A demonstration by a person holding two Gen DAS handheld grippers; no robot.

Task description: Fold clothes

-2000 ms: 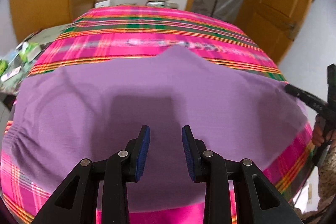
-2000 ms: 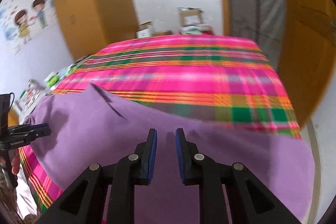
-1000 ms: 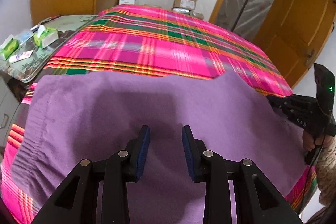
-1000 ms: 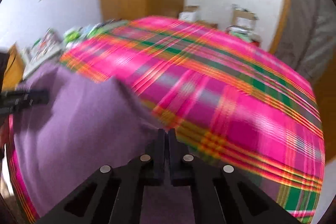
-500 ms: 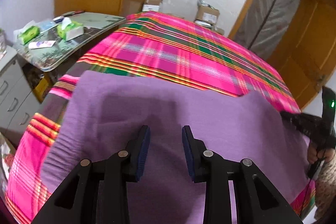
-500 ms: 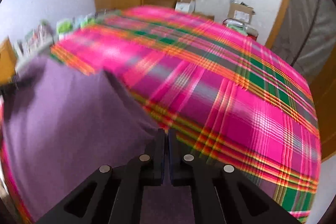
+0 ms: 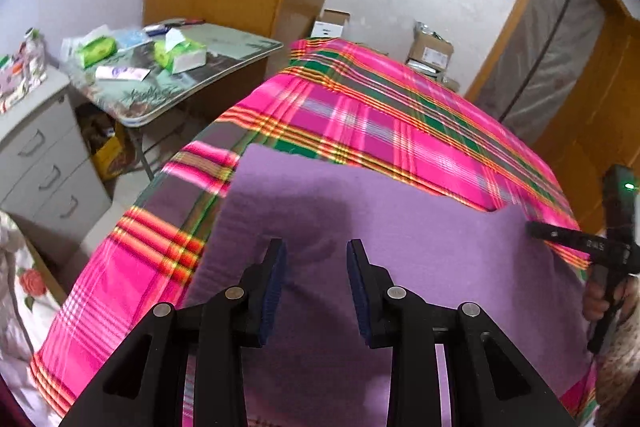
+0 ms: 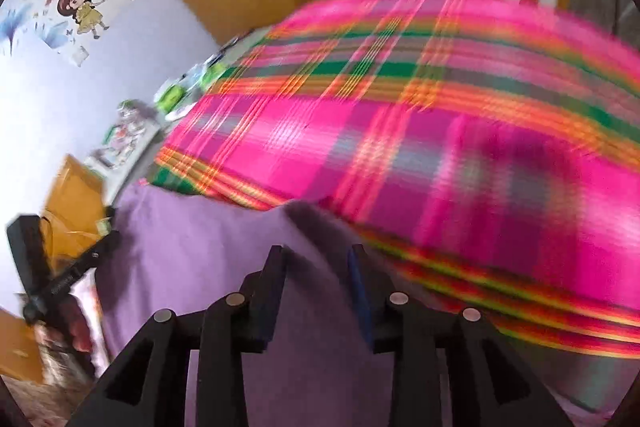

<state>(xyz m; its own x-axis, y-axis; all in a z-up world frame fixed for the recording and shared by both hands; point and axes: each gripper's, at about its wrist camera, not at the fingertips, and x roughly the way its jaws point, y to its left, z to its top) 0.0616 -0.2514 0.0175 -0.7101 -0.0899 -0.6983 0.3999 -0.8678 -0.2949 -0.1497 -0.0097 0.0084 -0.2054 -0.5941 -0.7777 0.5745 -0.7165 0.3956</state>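
Left wrist view shows us the purple garment [image 7: 400, 267] spread flat across the near end of the bed [image 7: 360, 115], which wears a pink plaid cover. Its left edge runs close to the bed's left edge, and its far edge lies straight across the plaid. Our left gripper [image 7: 316, 279] hangs over the cloth with its jaws partly open and nothing between them.

At the bed's right edge we see the right gripper [image 7: 560, 233] reaching in over the garment's far right corner. From the right wrist view, much blurred, the right gripper [image 8: 316, 279] has its jaws partly open too; they have just been opening, and a raised peak of the purple cloth stands just ahead of them, though we cannot tell whether it touches the pads.

Beside the bed's left edge stand a worktop [image 7: 224, 47] carrying tissue packs [image 7: 180, 53] and a grey drawer unit [image 7: 40, 155].
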